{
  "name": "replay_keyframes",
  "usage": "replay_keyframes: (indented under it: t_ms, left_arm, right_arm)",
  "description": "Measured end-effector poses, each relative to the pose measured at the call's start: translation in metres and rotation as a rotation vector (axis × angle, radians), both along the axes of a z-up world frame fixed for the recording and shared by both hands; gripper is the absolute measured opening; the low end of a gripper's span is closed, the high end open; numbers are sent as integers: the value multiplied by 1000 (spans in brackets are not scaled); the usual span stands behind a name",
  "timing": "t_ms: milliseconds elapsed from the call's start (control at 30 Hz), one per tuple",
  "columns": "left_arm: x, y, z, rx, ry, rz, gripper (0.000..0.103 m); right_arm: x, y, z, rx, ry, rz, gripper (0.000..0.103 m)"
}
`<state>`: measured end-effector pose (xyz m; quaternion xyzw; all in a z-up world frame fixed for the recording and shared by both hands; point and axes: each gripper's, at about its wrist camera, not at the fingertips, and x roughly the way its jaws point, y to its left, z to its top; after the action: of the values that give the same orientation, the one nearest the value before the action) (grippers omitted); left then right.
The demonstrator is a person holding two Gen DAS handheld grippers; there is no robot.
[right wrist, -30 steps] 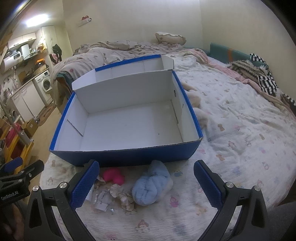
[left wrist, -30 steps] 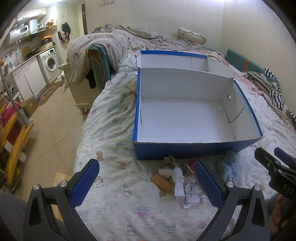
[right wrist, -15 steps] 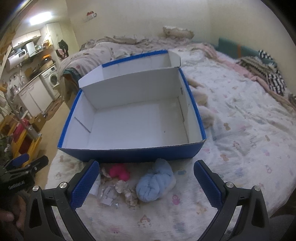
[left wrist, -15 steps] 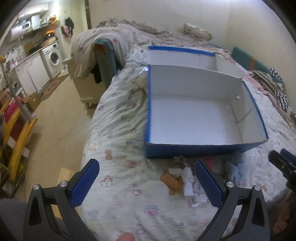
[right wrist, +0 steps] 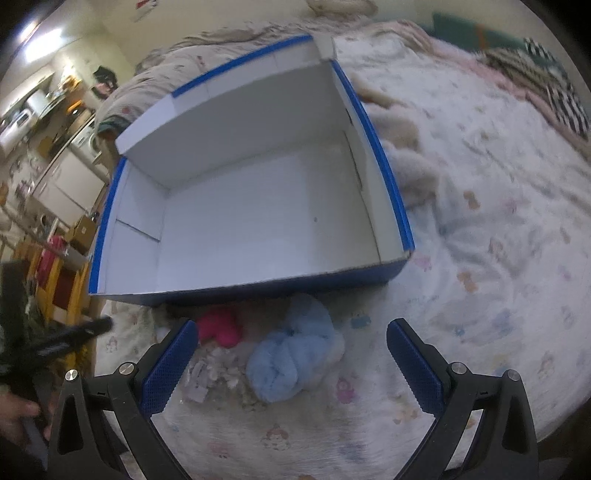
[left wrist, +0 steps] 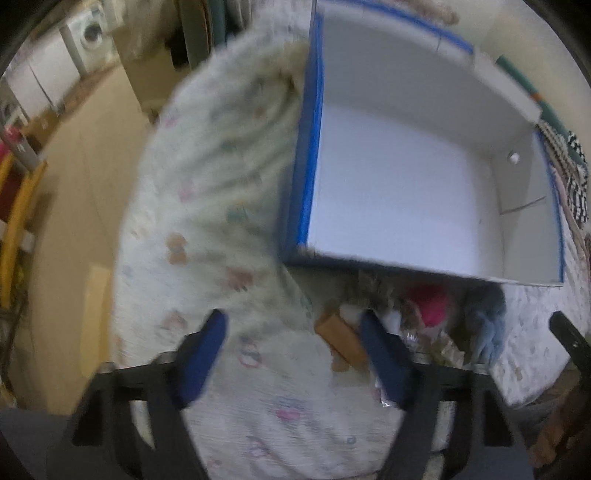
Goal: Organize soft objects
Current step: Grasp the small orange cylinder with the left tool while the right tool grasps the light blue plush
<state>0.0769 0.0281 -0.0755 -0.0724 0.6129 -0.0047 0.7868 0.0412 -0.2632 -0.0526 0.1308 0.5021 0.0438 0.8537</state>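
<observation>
An empty blue box with a white inside (right wrist: 258,229) lies open on the bed; it also shows in the left wrist view (left wrist: 406,184). In front of it lie a light blue soft bundle (right wrist: 291,358), a pink soft toy (right wrist: 221,330), crumpled wrappers (right wrist: 221,373) and a brown block (left wrist: 341,338). My right gripper (right wrist: 291,365) is open above the blue bundle. My left gripper (left wrist: 295,350) is open above the sheet, left of the pile, its right finger over the brown block. The left view is blurred.
The bed sheet (right wrist: 498,277) has a cartoon print. A beige plush thing (right wrist: 406,147) lies right of the box. Striped cloth (right wrist: 561,99) lies at the far right. The floor (left wrist: 74,221) and a washing machine (left wrist: 88,33) are to the left.
Both grippers have moved forward and down toward the pile in front of the box. The left view has tilted and blurred. Both stay open.
</observation>
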Motion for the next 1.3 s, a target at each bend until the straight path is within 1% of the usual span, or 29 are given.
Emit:
replay_keyframes:
  t_ms: [33,67,100,167,233,367,500,533,600,633,667,733,867,933,1033,1133,1167,1233,1267,1300]
  left_arm:
    - [3,0,-13,-45,45,11,58]
    - [6,0,-21,-70,73,21,54]
    - [8,0,-31,-92,111,38,52]
    - [10,1,-44,-151,151,74,46]
    - [12,-1,-54,-171,177,90,46]
    - [15,-7,-65,-202,192,100,45]
    - [14,-20,-76,-197,215,74,45]
    - [14,-22,-78,-182,210,69,43]
    - [14,-21,-80,-173,198,80,30]
    - [14,-19,-79,-177,197,88,19]
    - [13,-18,-79,-183,199,91,14]
    - [12,-17,-76,-192,193,83,7]
    - [6,-20,-66,-173,171,50,7]
    - [2,-22,-54,-157,137,32,6]
    - [-5,-27,-36,-101,76,-15,6]
    - [-9,-36,-16,-66,37,-58,6]
    - [-12,-37,-19,-51,22,-69,6]
    - [-14,-43,-15,-29,3,-79,6]
    - [-23,-39,-16,-26,-1,-83,6]
    - [-21,-40,-15,-25,-2,-86,6]
  right_arm:
    - [1,-2,-2,10,11,-7,103]
    - [2,-2,-3,16,15,-11,103]
    - [2,-2,-4,16,16,-11,103]
    - [3,-2,-5,3,15,-8,103]
    - [4,0,-7,-6,17,-5,103]
    - [6,2,-10,-13,25,8,103]
    - [9,6,-13,-28,28,25,103]
    - [10,7,-13,-34,30,31,103]
    - [12,10,-15,-45,33,38,103]
    - [13,11,-15,-49,35,43,103]
    - [13,12,-16,-51,37,46,103]
    - [14,13,-17,-55,40,54,103]
    - [14,12,-20,-53,50,58,103]
    - [14,10,-21,-41,57,51,103]
    - [14,3,-26,-18,86,22,103]
    - [14,-7,-32,38,120,-22,103]
    - [15,-10,-34,52,129,-40,103]
    - [16,-18,-39,86,159,-72,103]
    - [17,-20,-42,103,176,-83,103]
    - [19,-20,-44,115,186,-92,103]
